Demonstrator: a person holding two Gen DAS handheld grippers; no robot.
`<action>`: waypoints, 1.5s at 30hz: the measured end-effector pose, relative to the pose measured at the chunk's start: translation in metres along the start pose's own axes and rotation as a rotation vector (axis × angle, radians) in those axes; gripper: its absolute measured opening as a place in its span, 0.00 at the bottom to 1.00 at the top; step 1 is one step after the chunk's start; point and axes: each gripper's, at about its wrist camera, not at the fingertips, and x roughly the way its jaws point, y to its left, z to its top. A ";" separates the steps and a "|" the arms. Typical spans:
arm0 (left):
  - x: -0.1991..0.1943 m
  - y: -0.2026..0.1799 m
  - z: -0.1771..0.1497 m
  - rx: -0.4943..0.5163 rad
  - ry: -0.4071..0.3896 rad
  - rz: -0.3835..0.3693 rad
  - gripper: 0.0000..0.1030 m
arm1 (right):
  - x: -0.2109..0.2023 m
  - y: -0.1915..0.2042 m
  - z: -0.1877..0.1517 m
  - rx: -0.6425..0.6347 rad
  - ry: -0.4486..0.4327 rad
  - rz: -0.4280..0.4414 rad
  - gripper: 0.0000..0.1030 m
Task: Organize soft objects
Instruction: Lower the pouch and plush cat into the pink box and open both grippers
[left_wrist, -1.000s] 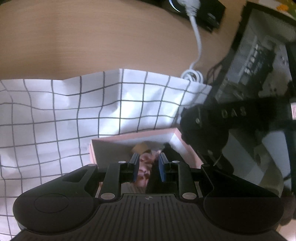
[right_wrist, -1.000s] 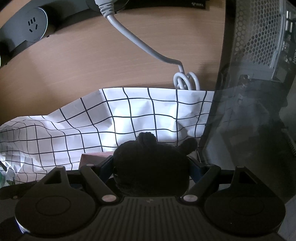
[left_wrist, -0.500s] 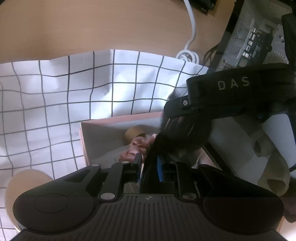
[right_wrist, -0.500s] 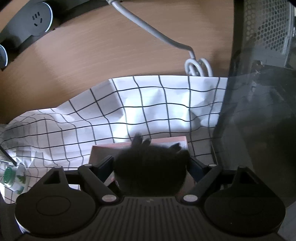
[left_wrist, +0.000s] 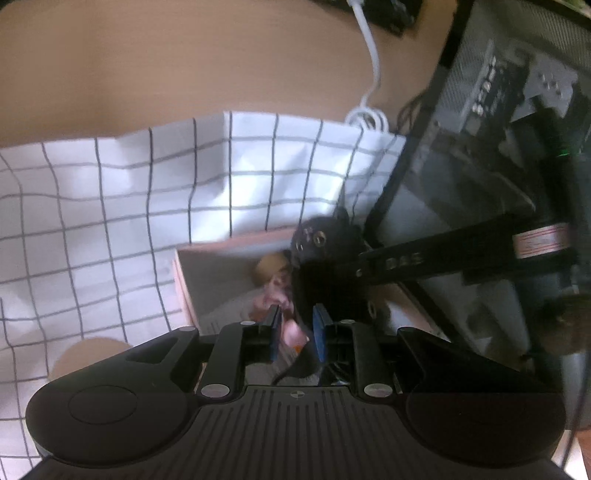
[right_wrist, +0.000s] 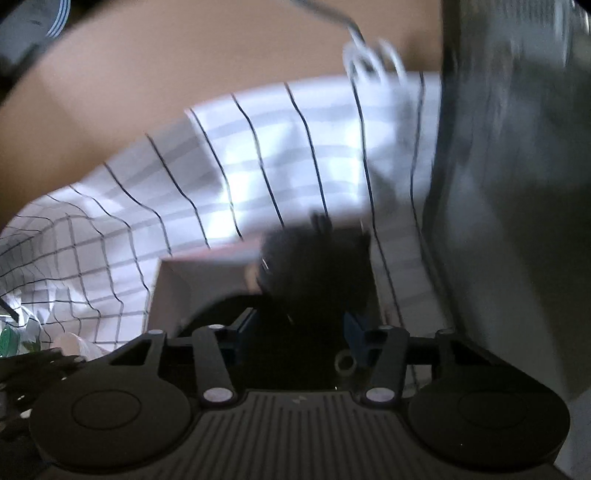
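Your right gripper (right_wrist: 299, 332) points down into the pink box (right_wrist: 192, 273), which sits on the checked cloth (right_wrist: 280, 155) spread over the bench (right_wrist: 110, 110). Its jaws have just been closing, and the black plush (right_wrist: 314, 266) lies between them. The view is blurred and dark there, so I cannot tell whether the pads press on the plush or stand clear of it. The plush is at the box's right end, partly over the far rim, with its ears poking up against the cloth.

From your left wrist view, the plush (left_wrist: 325, 240) shows its face with two round eyes, sitting at the back right corner of the box (left_wrist: 184, 280), and your right gripper (left_wrist: 402, 262) comes in from the right, close against it. Your left gripper (left_wrist: 297, 332) hangs over the box's near side. Its jaws have been narrowing over the last second and now stand a little apart, with a pink soft toy (left_wrist: 291, 330) in the gap between the blue pads (left_wrist: 274, 334). Whether the pads touch it I cannot tell. A tan round thing (left_wrist: 271, 267) lies deeper in the box, just left of the plush.

A white cable (left_wrist: 369, 66) runs across the bench and coils at the cloth's far edge. A dark computer case (left_wrist: 498, 129) stands just right of the box.
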 end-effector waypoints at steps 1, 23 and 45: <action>0.002 0.000 -0.001 0.004 0.007 -0.003 0.21 | 0.005 -0.003 -0.002 0.015 0.012 -0.002 0.50; 0.037 -0.014 -0.009 0.031 0.055 -0.013 0.19 | 0.010 0.026 0.033 -0.058 -0.091 -0.056 0.69; -0.006 -0.010 -0.010 0.041 -0.032 -0.050 0.24 | -0.105 0.004 -0.062 0.007 -0.244 -0.161 0.73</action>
